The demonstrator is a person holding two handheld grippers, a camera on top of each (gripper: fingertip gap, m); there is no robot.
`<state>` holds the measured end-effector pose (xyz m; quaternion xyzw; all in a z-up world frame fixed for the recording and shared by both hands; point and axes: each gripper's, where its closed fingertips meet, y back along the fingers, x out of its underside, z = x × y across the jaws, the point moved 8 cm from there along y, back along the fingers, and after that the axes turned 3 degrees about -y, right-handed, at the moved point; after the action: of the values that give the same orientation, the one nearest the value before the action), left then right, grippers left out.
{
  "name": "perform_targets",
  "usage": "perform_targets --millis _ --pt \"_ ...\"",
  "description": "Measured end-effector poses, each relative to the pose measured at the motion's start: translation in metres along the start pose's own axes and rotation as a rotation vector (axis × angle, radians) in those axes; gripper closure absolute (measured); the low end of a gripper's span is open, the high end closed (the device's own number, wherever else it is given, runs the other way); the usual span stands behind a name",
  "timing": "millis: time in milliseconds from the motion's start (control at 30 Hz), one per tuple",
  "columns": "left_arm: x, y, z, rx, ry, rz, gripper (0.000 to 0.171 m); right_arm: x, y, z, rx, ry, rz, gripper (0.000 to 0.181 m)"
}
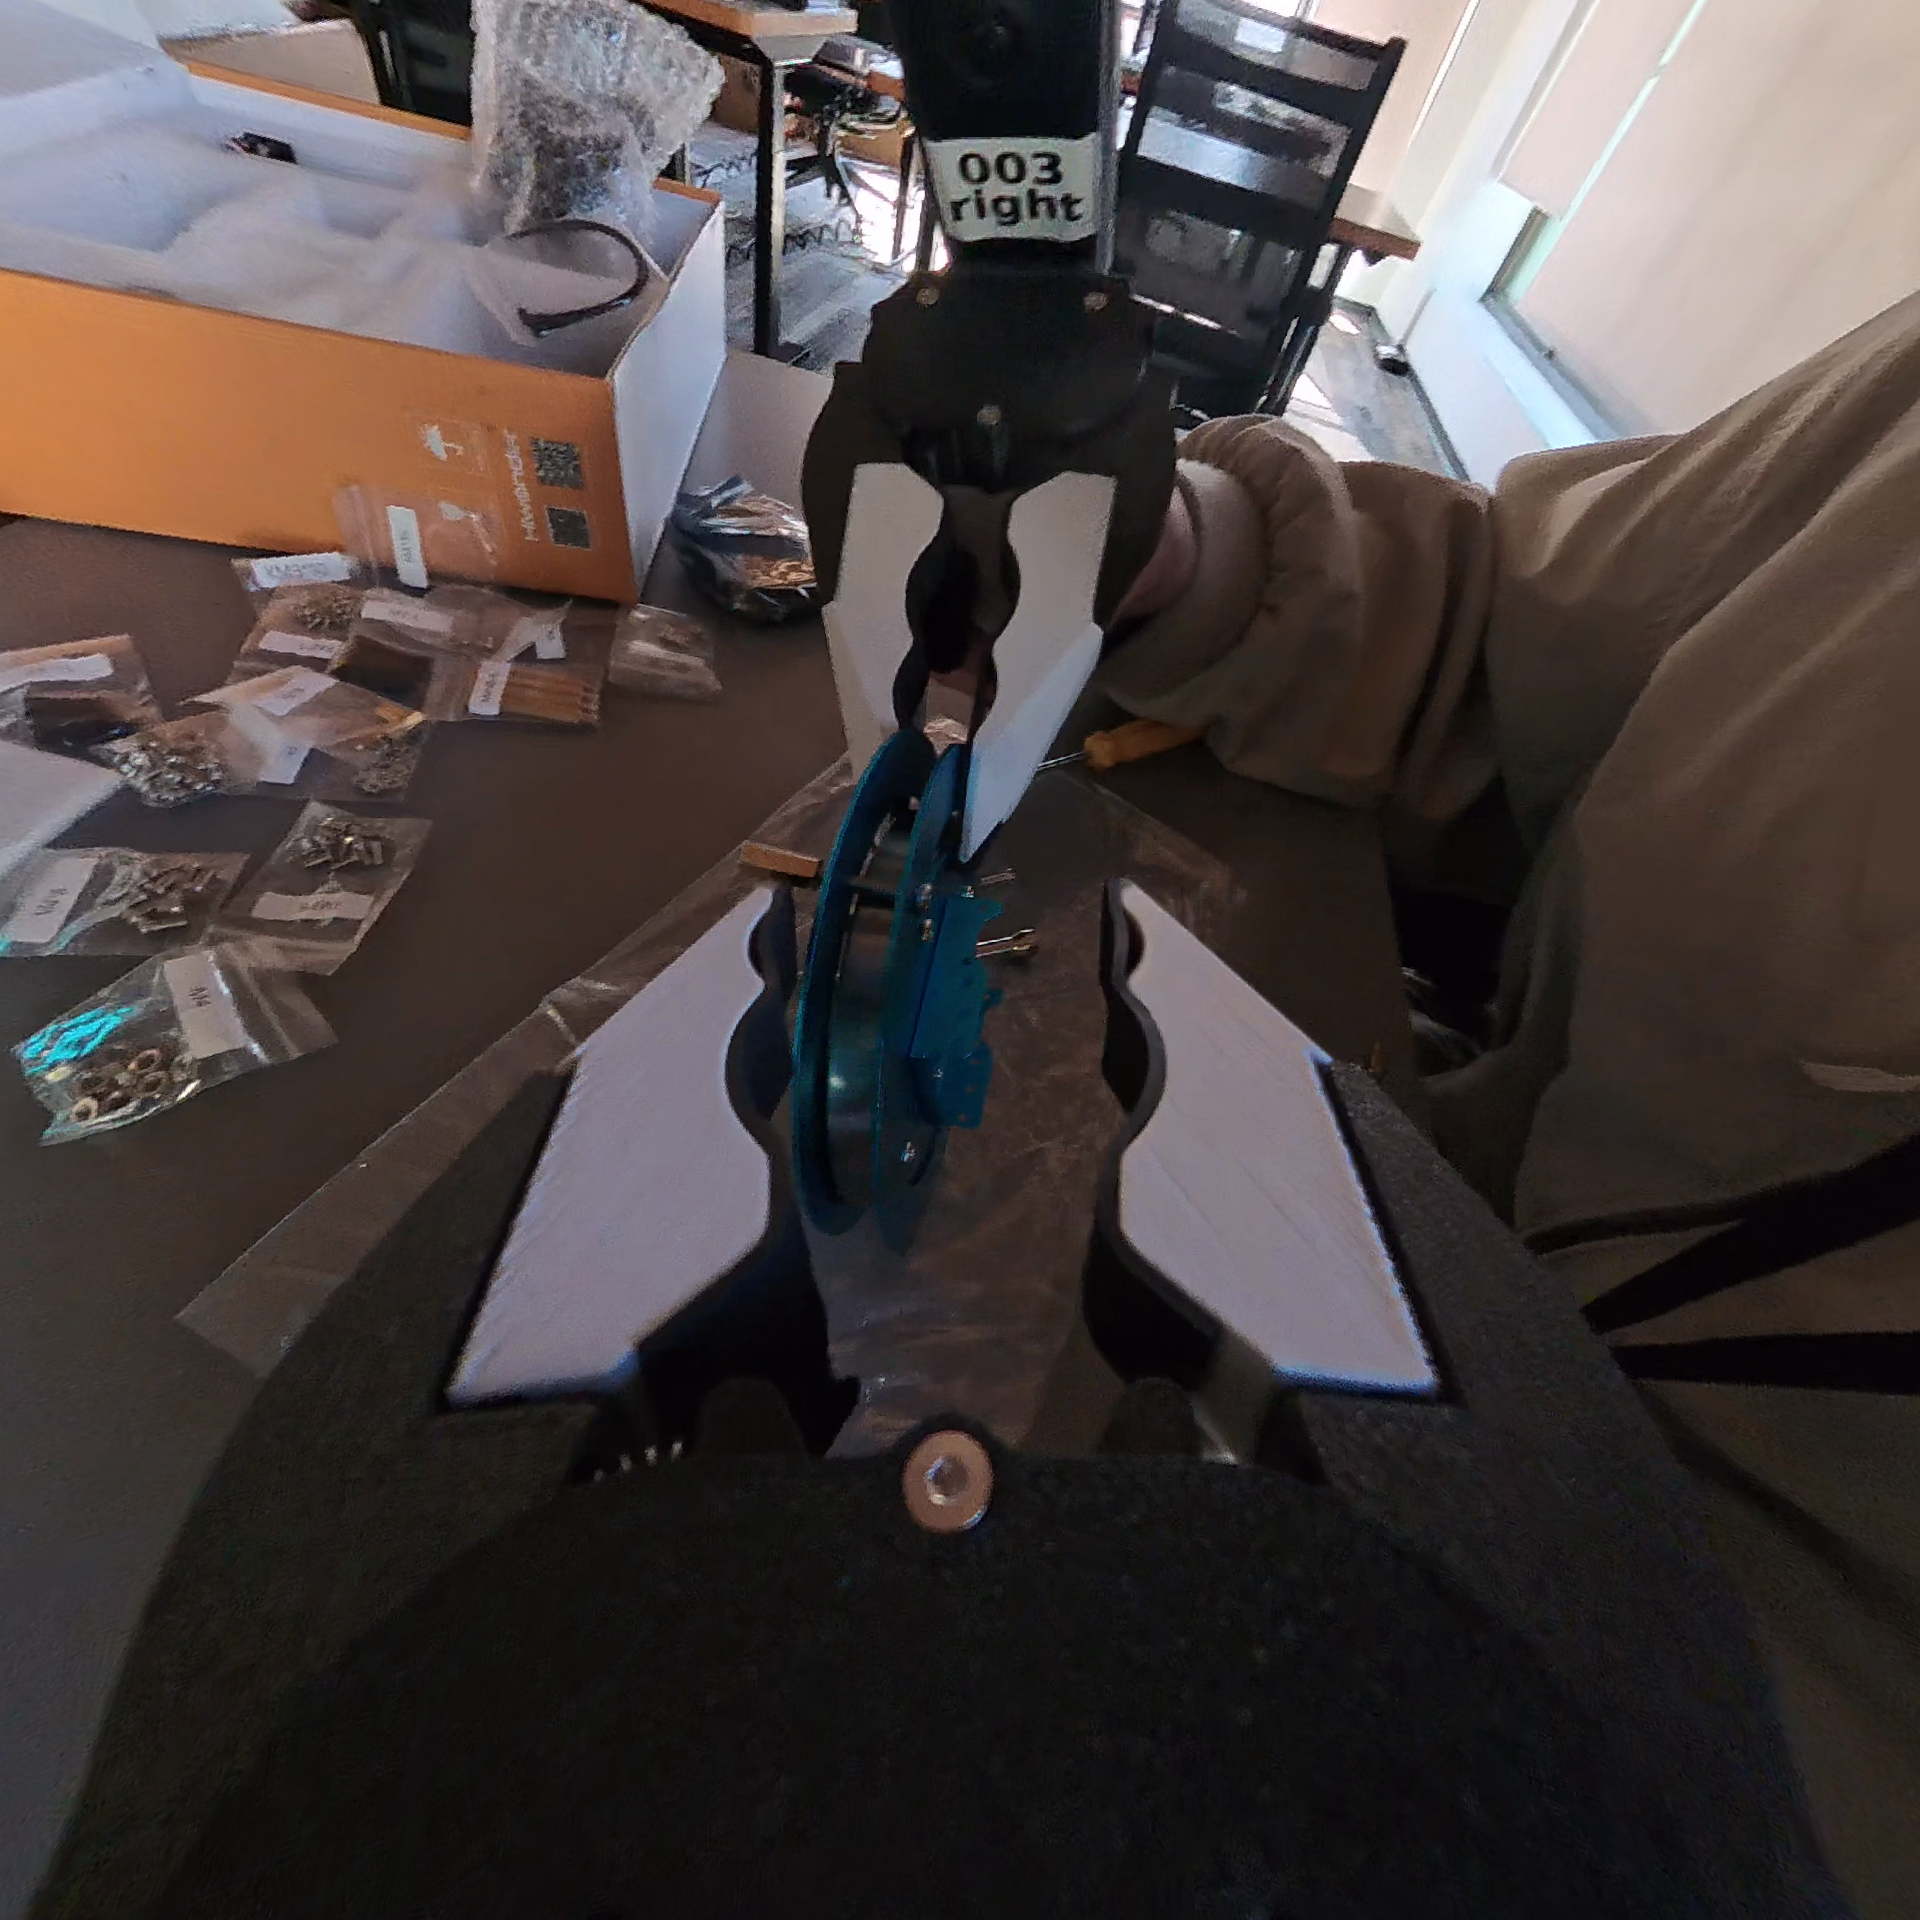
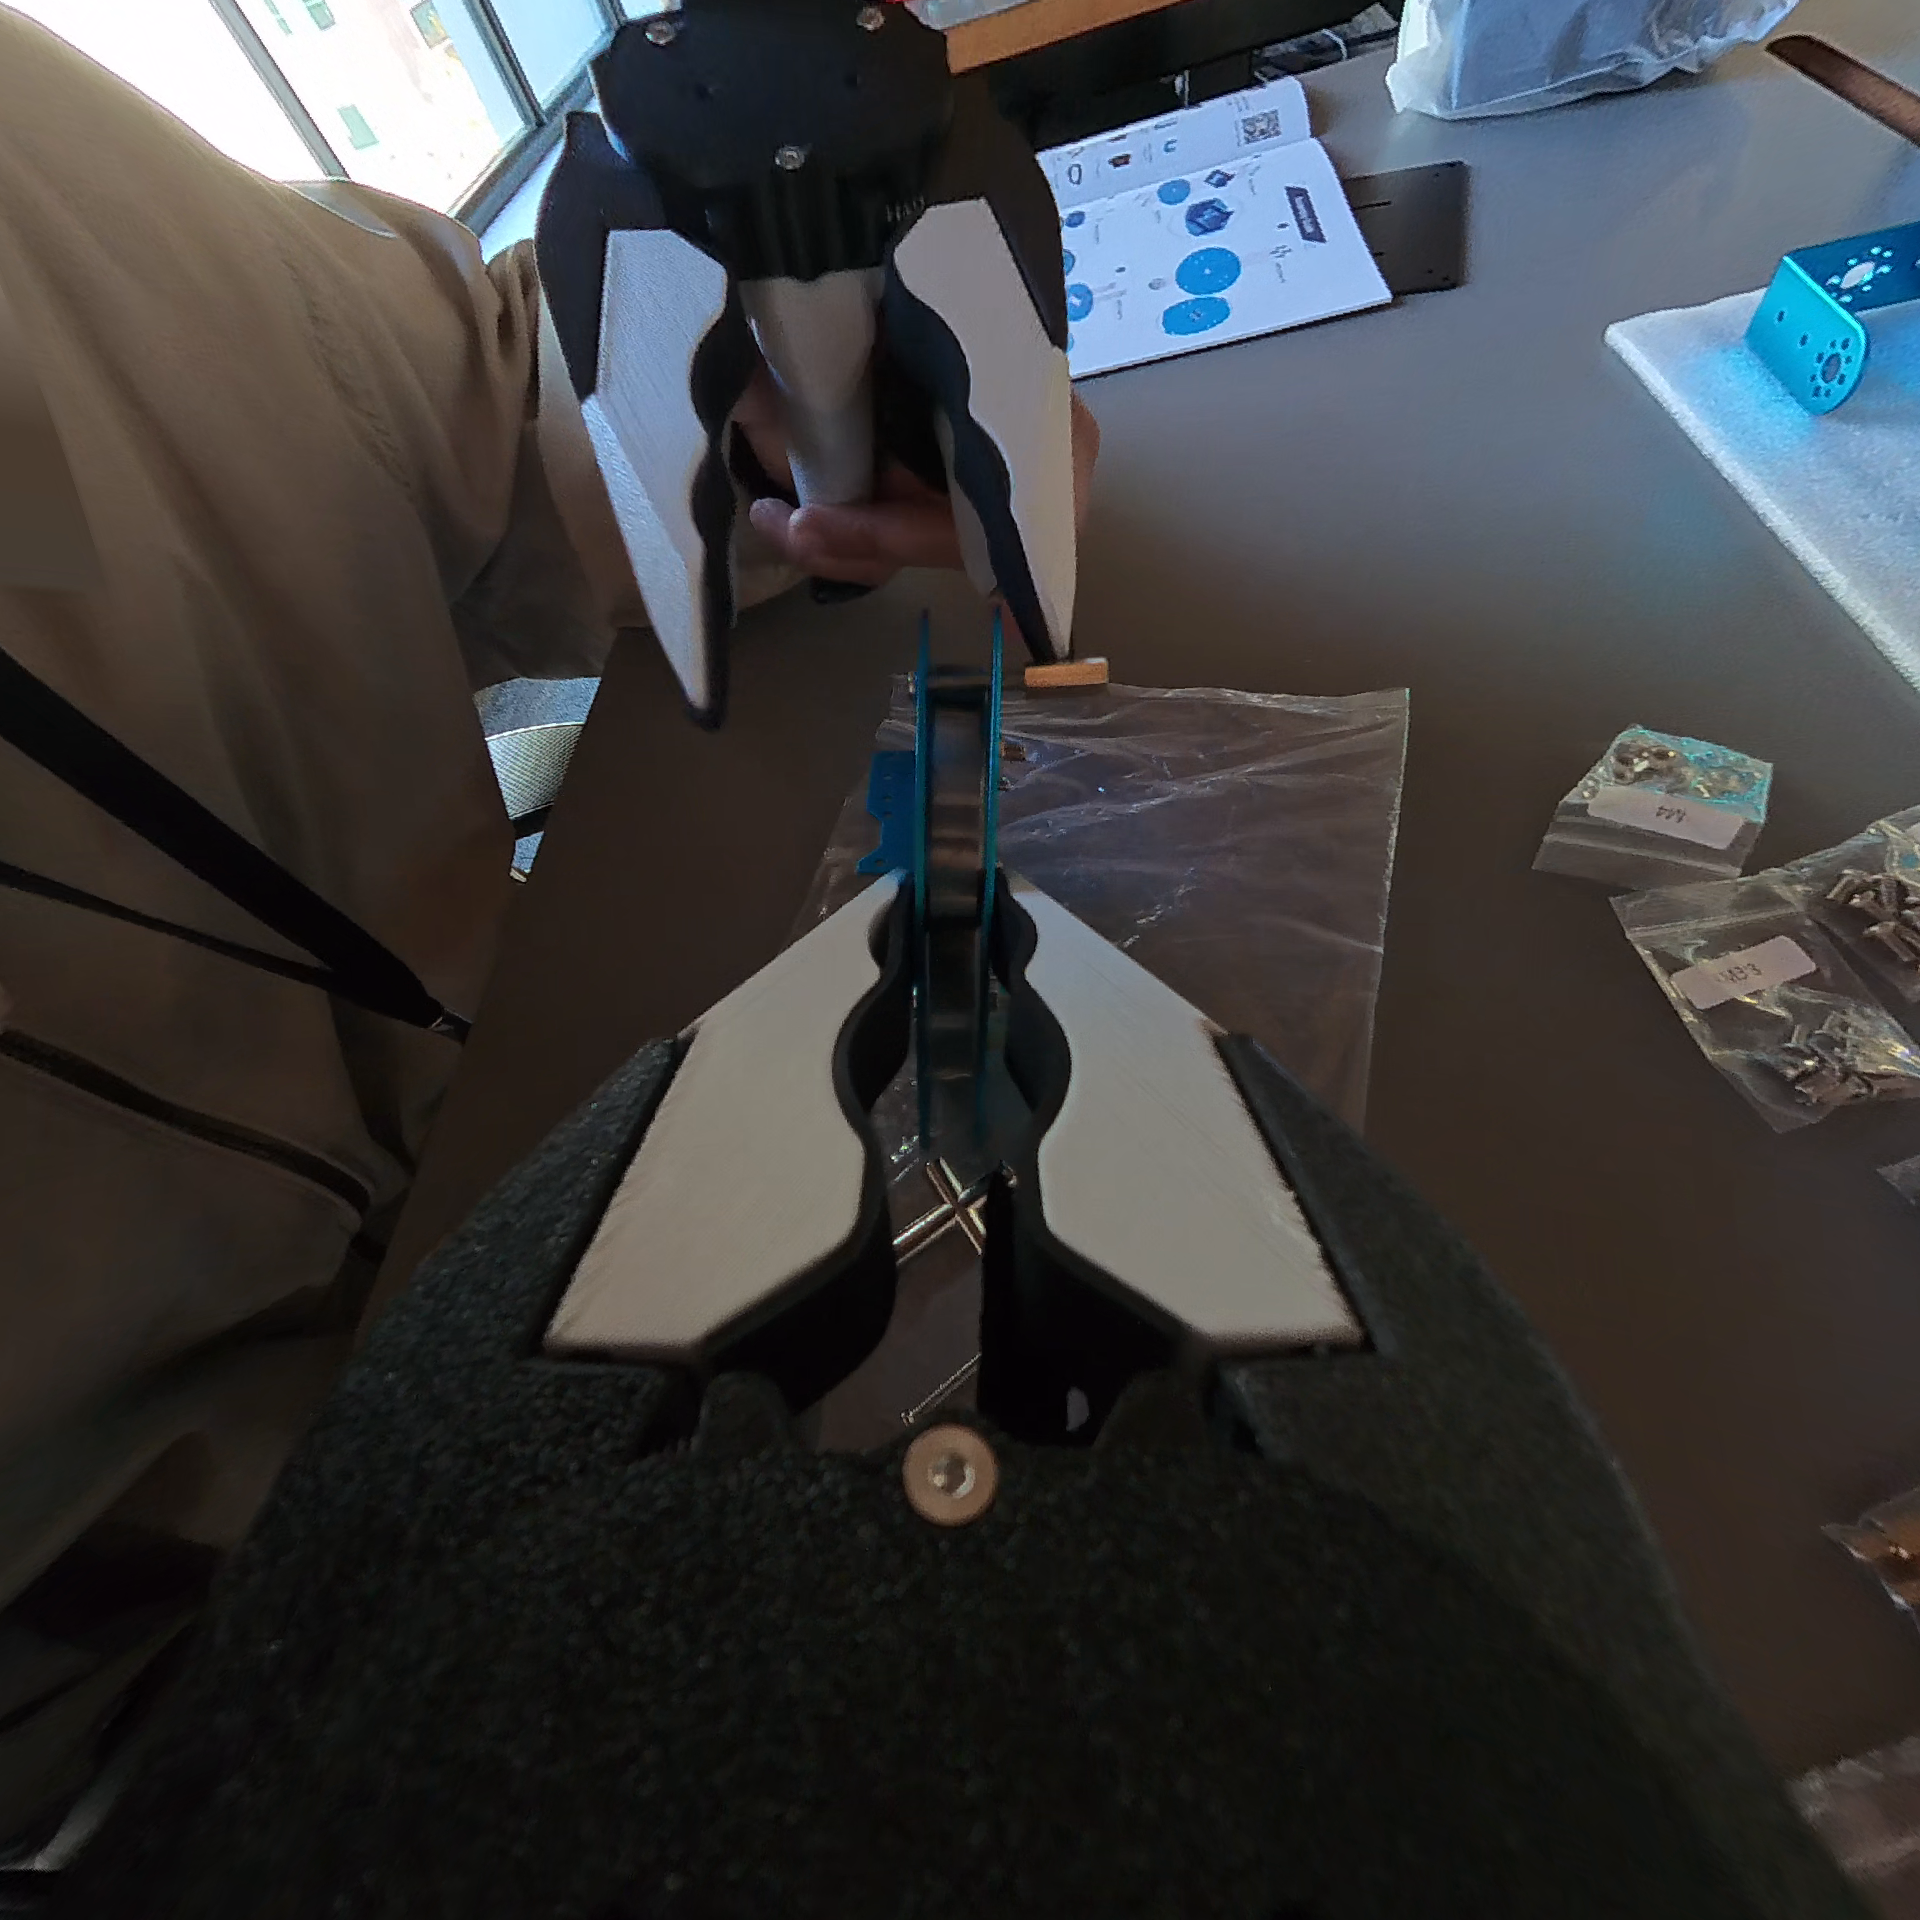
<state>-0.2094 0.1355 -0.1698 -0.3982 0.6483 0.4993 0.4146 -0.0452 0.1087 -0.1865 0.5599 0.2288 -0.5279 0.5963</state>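
A blue disc assembly (image 1: 842, 1039), two parallel blue discs with a blue bracket on one side, stands on edge over a clear plastic bag (image 2: 1195, 831) on the dark table. My right gripper (image 2: 954, 888) is shut on the near rim of the assembly (image 2: 958, 790); in the left wrist view it (image 1: 935, 758) grips the far rim from above. My left gripper (image 1: 945, 904) is open, with a finger on each side of the discs, not touching them; in the right wrist view it (image 2: 878, 686) straddles the far end. Loose screws (image 2: 956, 1216) lie on the bag.
A small tan block (image 2: 1065, 675) lies at the bag's far edge. Several small bags of hardware (image 1: 322, 862) and an orange and white box (image 1: 312, 416) lie to the left. An instruction booklet (image 2: 1195, 229) and a blue bracket (image 2: 1829, 312) on white foam are beyond. A tan sleeve (image 1: 1351, 623) is close by. The blue bracket (image 2: 1829, 312) is about equally far from each gripper, around 35 cm.
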Motion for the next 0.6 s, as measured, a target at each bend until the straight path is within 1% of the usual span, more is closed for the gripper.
perform_targets --millis 33,167,233,300,400,600 --pt "0.000 0.000 0.002 -0.022 0.006 0.006 0.118 0.000 0.000 0.000 -0.003 -0.001 0.002 0.169" --pt "0.002 0.001 0.009 -0.068 0.003 0.017 0.125 -0.001 -0.001 0.002 -0.012 0.001 -0.002 0.169" --pt "0.005 -0.001 0.010 -0.045 0.022 0.029 0.128 -0.001 -0.002 0.003 -0.010 -0.003 -0.001 0.170" --pt "0.009 -0.003 0.011 -0.035 0.011 0.036 0.137 -0.002 -0.003 0.004 -0.011 0.002 -0.001 0.170" --pt "0.010 -0.003 0.008 0.022 0.016 0.031 0.149 -0.003 -0.005 0.008 0.001 0.022 0.004 0.170" --pt "0.011 -0.003 0.007 0.031 -0.035 0.030 0.152 -0.004 -0.005 0.012 0.017 0.069 0.017 0.170"
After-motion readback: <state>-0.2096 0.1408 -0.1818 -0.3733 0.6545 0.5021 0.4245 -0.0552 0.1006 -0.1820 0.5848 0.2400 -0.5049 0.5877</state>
